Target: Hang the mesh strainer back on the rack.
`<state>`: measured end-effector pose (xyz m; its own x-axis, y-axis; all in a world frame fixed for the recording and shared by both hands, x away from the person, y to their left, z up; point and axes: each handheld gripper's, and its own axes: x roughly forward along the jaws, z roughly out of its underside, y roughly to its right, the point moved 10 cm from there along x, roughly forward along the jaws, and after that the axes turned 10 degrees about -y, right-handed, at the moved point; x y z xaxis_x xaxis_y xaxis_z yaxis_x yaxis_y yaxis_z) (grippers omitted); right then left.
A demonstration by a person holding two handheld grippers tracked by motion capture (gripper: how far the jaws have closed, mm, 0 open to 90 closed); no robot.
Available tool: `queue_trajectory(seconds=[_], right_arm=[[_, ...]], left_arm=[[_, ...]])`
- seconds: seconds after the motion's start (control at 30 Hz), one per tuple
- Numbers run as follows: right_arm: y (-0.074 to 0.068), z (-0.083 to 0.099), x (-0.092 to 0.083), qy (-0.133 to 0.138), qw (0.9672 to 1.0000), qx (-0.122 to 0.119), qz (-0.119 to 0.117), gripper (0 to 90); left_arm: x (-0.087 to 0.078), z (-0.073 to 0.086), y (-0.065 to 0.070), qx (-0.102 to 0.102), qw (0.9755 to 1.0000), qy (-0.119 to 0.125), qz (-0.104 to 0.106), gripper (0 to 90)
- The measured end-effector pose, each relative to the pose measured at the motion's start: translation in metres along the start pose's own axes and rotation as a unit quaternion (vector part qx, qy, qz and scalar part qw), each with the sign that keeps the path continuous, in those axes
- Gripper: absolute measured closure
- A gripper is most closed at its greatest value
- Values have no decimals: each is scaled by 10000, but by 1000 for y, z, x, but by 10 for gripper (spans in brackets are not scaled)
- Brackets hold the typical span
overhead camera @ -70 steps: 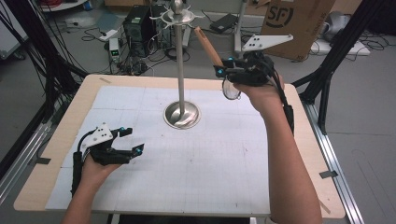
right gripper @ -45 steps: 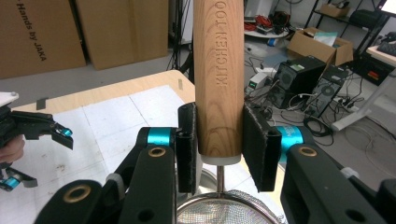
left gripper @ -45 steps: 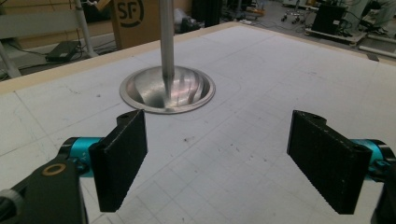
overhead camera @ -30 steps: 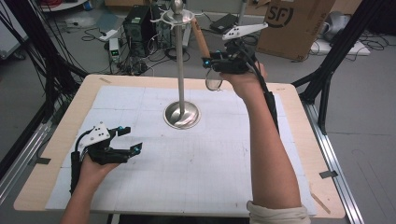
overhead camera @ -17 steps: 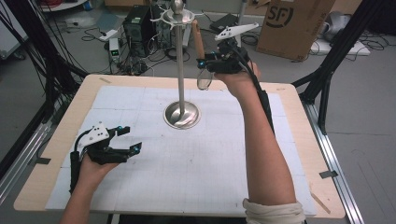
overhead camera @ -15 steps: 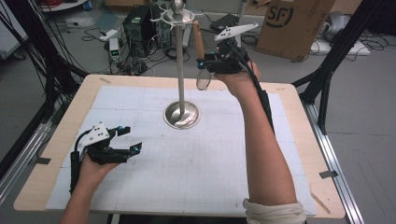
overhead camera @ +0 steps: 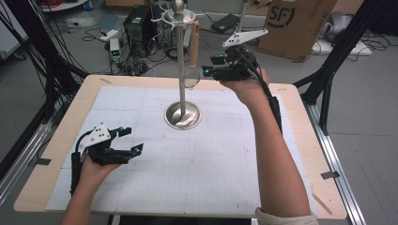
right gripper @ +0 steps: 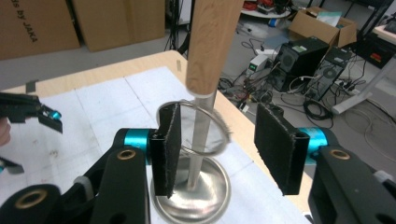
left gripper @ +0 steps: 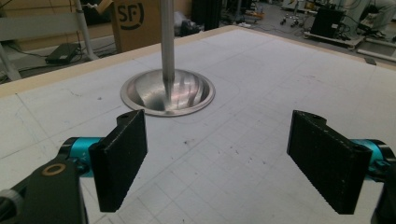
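Your wooden-handled wire-ring utensil [overhead camera: 193, 51] hangs from the hook crown of the tall steel stand [overhead camera: 181, 65] mid-bench, so hanging looks done. Your right gripper [overhead camera: 205, 72] fingers gape beside its ring, holding nothing. Your left gripper [overhead camera: 135, 140] rests open, empty; withdrawing remains.

wood-handled strainer [overhead camera: 192, 56] hangs upright from stand [overhead camera: 181, 70] hook.

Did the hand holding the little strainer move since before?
Yes. The right gripper went up and left, away from the person, toward the metal stand. The strainer now hangs from the stand's top, and the jaws are open.
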<state>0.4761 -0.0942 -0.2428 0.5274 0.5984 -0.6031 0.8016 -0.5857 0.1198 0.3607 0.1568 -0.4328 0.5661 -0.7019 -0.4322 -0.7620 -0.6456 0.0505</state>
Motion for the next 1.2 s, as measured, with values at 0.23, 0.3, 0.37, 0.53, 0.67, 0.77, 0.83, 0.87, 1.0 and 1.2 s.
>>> queue_trajectory(seconds=[0.23, 0.3, 0.37, 0.53, 0.67, 0.77, 0.83, 0.87, 1.0, 1.2], right_arm=[[-1, 12, -4, -66, 10000, -34, 40, 437], [-1, 15, -4, -52, 9999, -70, 61, 428], [-1, 18, -5, -51, 9999, -77, 53, 420], [-3, 26, -5, -57, 9999, -98, 37, 403], [-4, 34, -6, -107, 9999, -112, 76, 375], [-4, 39, -7, -58, 9999, -100, 69, 361], [-5, 42, -8, -26, 9999, -98, 57, 355], [-5, 45, -8, -13, 10000, -86, 35, 353], [-5, 55, -11, 32, 10000, -46, 26, 340], [-2, 71, -12, 69, 9999, 110, 13, 325]], left_arm=[[0, 0, 2, -50, 10000, 6, 33, 207], [0, -1, 2, -32, 10000, 7, 23, 207], [0, -2, 3, -27, 10000, 18, 38, 207], [0, -1, 3, -26, 10000, 6, 37, 207], [1, -1, 3, -36, 10000, 0, 31, 207], [1, -1, 3, -25, 10000, -10, 44, 207], [0, -1, 3, -31, 10000, 4, 43, 207], [0, -1, 3, -37, 10000, 8, 48, 207], [1, -1, 4, -37, 10000, -6, 49, 207], [2, -1, 5, -5, 10000, -32, 68, 207]])
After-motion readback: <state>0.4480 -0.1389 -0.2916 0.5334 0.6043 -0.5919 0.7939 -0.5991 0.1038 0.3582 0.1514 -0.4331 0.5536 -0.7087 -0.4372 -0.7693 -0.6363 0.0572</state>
